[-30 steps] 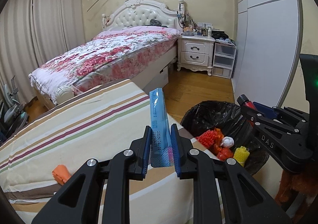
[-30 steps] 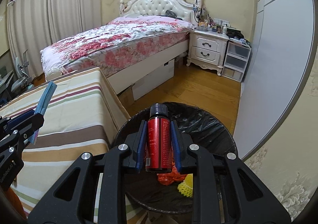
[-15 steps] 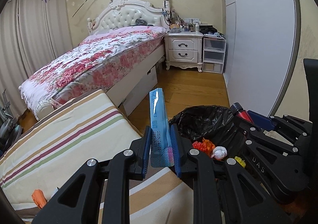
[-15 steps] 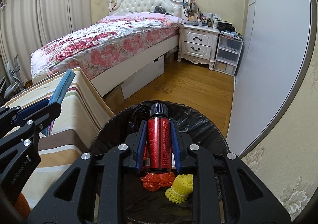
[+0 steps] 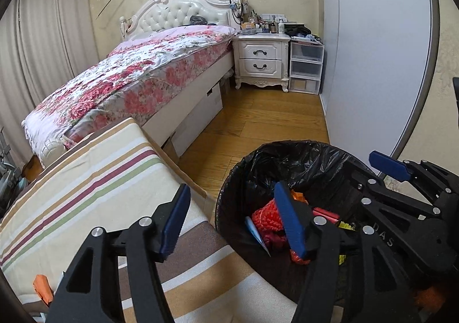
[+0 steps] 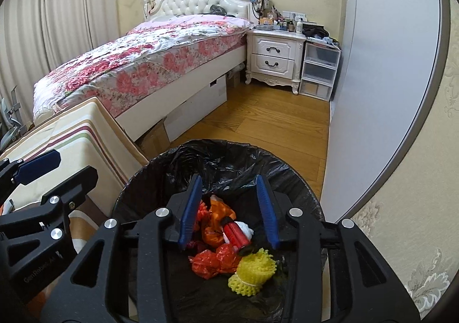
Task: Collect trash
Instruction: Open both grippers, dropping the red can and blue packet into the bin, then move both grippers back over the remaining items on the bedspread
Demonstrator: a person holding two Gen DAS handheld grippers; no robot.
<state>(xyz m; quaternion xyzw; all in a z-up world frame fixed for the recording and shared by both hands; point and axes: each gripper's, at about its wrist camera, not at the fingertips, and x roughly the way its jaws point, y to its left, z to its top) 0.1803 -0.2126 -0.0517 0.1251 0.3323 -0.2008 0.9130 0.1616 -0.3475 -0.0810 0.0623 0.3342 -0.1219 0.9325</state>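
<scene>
1. Far left on the striped worktop (image 5: 94, 179), an orange scrap (image 5: 42, 288) lies near the close edge. It looks like the one piece of trash not yet collected.
2. The left gripper (image 5: 229, 219) hangs across the gap where the worktop meets the bin, jaws spread wide and empty. That placement makes sense for letting something fall inside the rim, not onto the cloth.
3. The bin (image 6: 304, 188), lined with a black bag, sits right against the worktop's edge, handy for short drops. Inside lie a blue packet (image 5: 256, 232), orange wrappers (image 6: 216, 221), a red bottle (image 6: 236, 234) and yellow foam netting (image 6: 252, 272).
4. The right gripper (image 6: 228, 208) hovers directly over the bin's mouth, jaws wide apart and holding nothing, well placed for a release.
</scene>
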